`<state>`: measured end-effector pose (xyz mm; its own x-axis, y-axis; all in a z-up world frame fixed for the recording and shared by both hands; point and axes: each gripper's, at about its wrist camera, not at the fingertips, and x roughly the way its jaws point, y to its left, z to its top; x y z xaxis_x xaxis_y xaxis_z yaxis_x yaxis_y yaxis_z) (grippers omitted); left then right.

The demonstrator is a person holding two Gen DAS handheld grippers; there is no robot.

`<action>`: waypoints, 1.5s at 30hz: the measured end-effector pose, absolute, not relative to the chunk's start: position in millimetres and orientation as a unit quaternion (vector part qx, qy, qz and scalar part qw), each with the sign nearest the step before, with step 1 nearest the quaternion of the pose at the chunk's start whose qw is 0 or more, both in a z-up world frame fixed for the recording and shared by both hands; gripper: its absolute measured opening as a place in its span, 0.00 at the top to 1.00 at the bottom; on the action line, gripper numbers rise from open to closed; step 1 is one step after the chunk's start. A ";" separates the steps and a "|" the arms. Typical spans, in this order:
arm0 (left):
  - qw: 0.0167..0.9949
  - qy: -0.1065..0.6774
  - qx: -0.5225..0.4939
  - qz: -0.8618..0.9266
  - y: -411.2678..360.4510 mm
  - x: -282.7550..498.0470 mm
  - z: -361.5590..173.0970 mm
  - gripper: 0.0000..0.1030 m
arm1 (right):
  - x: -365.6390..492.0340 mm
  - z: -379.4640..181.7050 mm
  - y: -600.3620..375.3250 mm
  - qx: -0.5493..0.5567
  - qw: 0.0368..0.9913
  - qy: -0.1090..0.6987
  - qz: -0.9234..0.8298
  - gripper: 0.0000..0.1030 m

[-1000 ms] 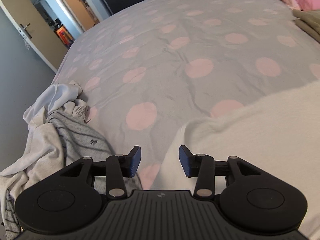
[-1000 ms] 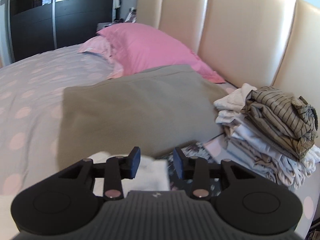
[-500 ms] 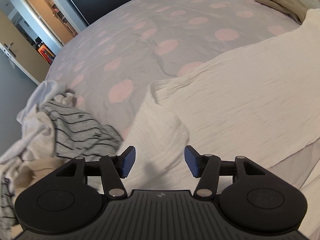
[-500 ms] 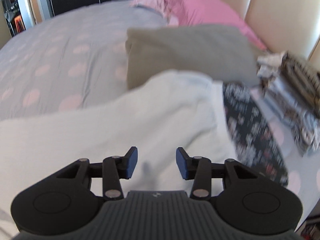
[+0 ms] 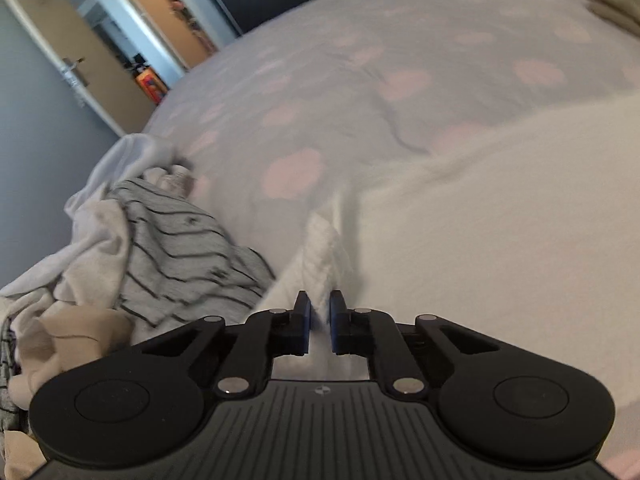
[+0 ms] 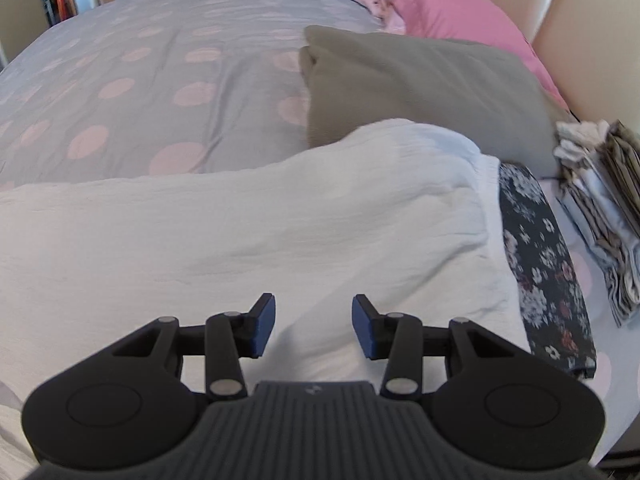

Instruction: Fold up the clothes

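A white garment (image 6: 280, 220) lies spread across the near part of the bed (image 6: 160, 80), over a grey cover printed with pale pink dots. The cloth is a thin, crinkled weave with fine creases running across it, and it sits in a broad, slightly puffed sheet with a rounded fold along its far edge. Its right side reaches a dark floral piece (image 6: 544, 264), touching or overlapping that piece's edge.

The left gripper (image 5: 319, 316) is at the garment's left corner, where the fabric bunches into a small raised ridge (image 5: 326, 248). Its jaws are closing and stand narrow, with a pinch of the white cloth caught between the blue pads. This view is smeared by motion, so how deep the cloth sits in the grip is hard to tell.

The right gripper (image 6: 313, 326) hangs over the middle of the garment with its jaws at a middling width, nothing clamped between them; the white cloth shows in the gap below.

Just beside the left corner lies a loose heap of clothes (image 5: 132, 248), among them a grey top with thin dark chevron lines. Beyond the garment rest an olive-grey pillow (image 6: 420, 92) and a pink pillow (image 6: 440, 4) against the cream headboard (image 6: 592, 32). At the right edge stands a stack of folded clothes (image 6: 604, 200).
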<state>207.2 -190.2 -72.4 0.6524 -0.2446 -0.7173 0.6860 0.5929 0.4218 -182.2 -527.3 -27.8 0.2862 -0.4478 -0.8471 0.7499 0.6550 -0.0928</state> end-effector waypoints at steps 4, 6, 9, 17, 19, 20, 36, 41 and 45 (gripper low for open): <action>0.872 0.290 0.310 -0.243 -180.9 232.8 -38.5 0.93 | -175.1 -30.3 -527.1 0.155 0.784 0.469 -0.375 0.55; 0.886 0.283 0.288 -0.228 -175.7 244.2 -24.5 0.89 | -173.2 -31.6 -529.1 0.166 0.784 0.471 -0.368 0.55; 0.902 0.274 0.271 -0.197 -170.2 257.1 -12.5 0.75 | -168.5 -32.8 -528.1 0.159 0.785 0.475 -0.364 0.55; 0.901 0.283 0.274 -0.180 -155.3 259.8 -3.5 0.62 | -168.8 -26.7 -532.8 0.145 0.796 0.461 -0.366 0.56; 0.899 0.284 0.281 -0.180 -152.5 254.2 -1.7 0.62 | -174.5 -22.5 -534.5 0.153 0.804 0.443 -0.366 0.57; 0.898 0.286 0.283 -0.181 -151.8 250.5 -0.8 0.62 | -177.6 -19.8 -534.1 0.156 0.809 0.433 -0.366 0.58; 0.890 0.275 0.269 -0.245 -128.9 168.4 20.4 0.62 | -299.4 4.3 -573.8 0.242 0.788 0.347 -0.448 0.56; 0.882 0.293 0.280 -0.241 -118.6 150.8 12.7 0.62 | -346.1 1.5 -577.9 0.268 0.771 0.334 -0.472 0.56; 0.872 0.295 0.308 -0.239 -115.3 131.6 2.7 0.62 | -372.5 -14.8 -577.7 0.294 0.753 0.339 -0.481 0.58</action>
<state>131.6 -115.3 2.7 0.7118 -0.2345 -0.6621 0.5982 0.6965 0.3963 -372.5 -577.7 -14.8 0.3083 -0.5252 -0.7932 0.9237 0.3645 0.1176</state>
